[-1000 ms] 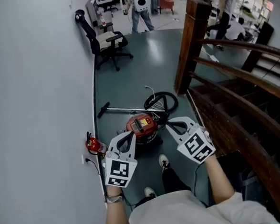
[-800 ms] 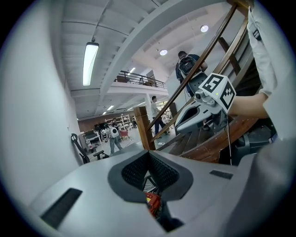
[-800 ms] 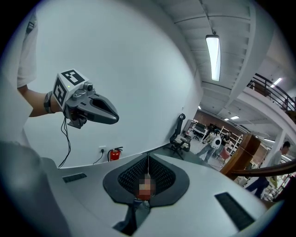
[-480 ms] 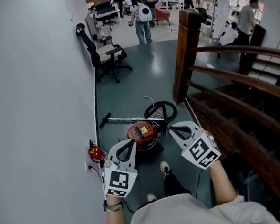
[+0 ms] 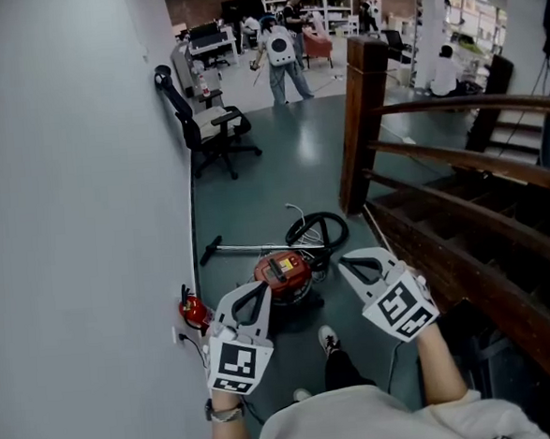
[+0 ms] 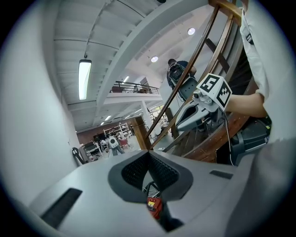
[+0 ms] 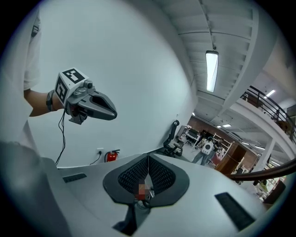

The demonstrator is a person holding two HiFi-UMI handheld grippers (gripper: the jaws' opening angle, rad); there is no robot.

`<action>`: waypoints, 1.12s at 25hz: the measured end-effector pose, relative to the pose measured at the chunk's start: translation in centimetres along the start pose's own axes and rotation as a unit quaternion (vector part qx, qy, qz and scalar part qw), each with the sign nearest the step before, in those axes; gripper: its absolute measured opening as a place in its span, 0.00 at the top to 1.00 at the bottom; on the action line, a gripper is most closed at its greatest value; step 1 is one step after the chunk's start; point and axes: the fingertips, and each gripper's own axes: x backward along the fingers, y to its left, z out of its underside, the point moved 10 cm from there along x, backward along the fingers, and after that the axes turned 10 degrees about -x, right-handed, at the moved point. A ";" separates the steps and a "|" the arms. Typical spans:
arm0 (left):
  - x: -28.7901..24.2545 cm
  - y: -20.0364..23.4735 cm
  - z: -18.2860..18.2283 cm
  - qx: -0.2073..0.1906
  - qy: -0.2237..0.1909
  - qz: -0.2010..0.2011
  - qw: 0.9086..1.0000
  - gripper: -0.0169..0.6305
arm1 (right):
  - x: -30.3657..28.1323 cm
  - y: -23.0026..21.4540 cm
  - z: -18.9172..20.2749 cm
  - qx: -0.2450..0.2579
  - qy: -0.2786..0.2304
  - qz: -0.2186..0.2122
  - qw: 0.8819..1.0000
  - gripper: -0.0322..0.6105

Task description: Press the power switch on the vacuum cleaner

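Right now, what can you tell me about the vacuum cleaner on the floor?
The vacuum cleaner is a round canister, red on top with a yellowish label, black at its base. It sits upright on the dark green floor near the wall. Its black hose coils behind it, and a metal wand lies flat leftward.

The vacuum cleaner [image 5: 281,272] shows too small to find its switch.
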 end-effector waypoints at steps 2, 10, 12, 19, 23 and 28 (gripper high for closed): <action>0.5 -0.1 -0.3 -0.004 -0.003 0.001 1.000 0.98 | 0.5 0.4 -0.3 0.000 -0.005 0.003 1.000 0.90; 2.4 0.0 -0.7 -0.008 -0.008 0.002 1.000 0.98 | 1.8 2.2 -1.4 0.002 -0.015 0.006 1.000 0.91; 2.6 0.0 -0.7 -0.010 -0.005 0.004 1.000 0.98 | 1.9 2.6 -1.6 0.000 -0.017 0.007 1.000 0.91; 3.0 -0.1 -0.5 -0.009 -0.008 0.004 1.000 0.98 | 1.9 3.4 -1.9 -0.006 -0.018 0.003 1.000 0.91; 3.0 -0.4 -0.7 -0.008 -0.008 0.006 1.000 0.98 | 2.1 3.5 -1.7 -0.012 -0.020 0.001 1.000 0.91; 3.0 -0.6 -0.4 -0.007 -0.007 0.004 1.000 0.98 | 1.8 3.7 -1.7 -0.010 -0.023 -0.002 1.000 0.91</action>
